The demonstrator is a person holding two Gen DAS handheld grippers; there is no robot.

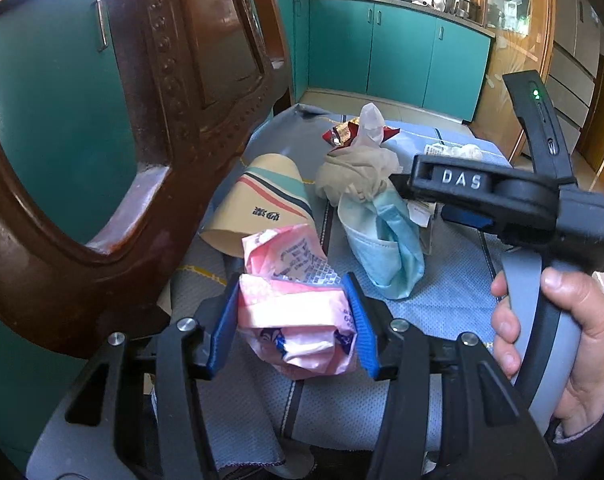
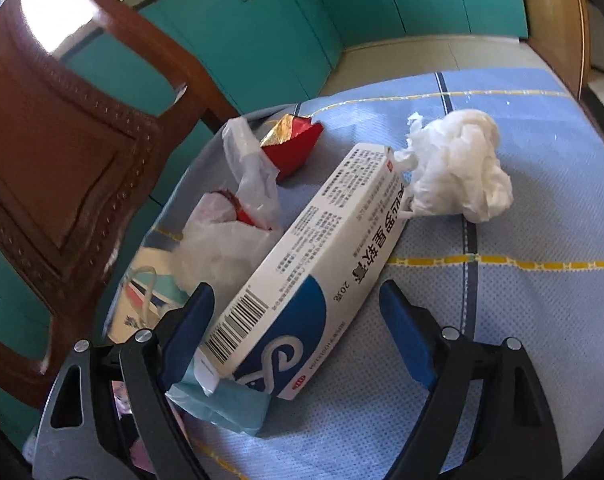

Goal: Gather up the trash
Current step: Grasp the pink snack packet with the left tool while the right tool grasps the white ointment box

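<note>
A crumpled pink wrapper (image 1: 298, 312) is pinched between the blue pads of the left gripper (image 1: 296, 320), low in the left wrist view, just above the blue chair cushion (image 1: 442, 292). Whether it is lifted clear of the cushion or still resting on it cannot be told.

Little of the task appears to be done, judging by how much litter is still spread on the cushion. No bin or bag for the trash is seen in either view.

Just behind the wrapper a paper cup (image 1: 262, 204) lies on its side, its open mouth toward the camera. To its right a blue face mask (image 1: 386, 248) lies bunched beneath a beige wad (image 1: 354, 172). Farther back a clear plastic scrap (image 1: 368, 124) stands over a red and gold wrapper (image 1: 342, 134).

In the right wrist view a white and blue medicine box (image 2: 302, 280) lies diagonally on the cushion, its near end between the spread jaws of the right gripper (image 2: 298, 328). The left pad is beside the box's barcode edge, though contact cannot be confirmed; the right pad is clearly apart from it. The box is not yet gripped. At its far end a white tissue ball (image 2: 458, 172) rests, touching or nearly touching it.

The right gripper's black body is also seen from the left wrist view, held in the person's hand (image 1: 558, 340). A carved wooden chair back (image 1: 122, 140) rises at the left, with teal cabinets (image 1: 398, 56) behind.
</note>
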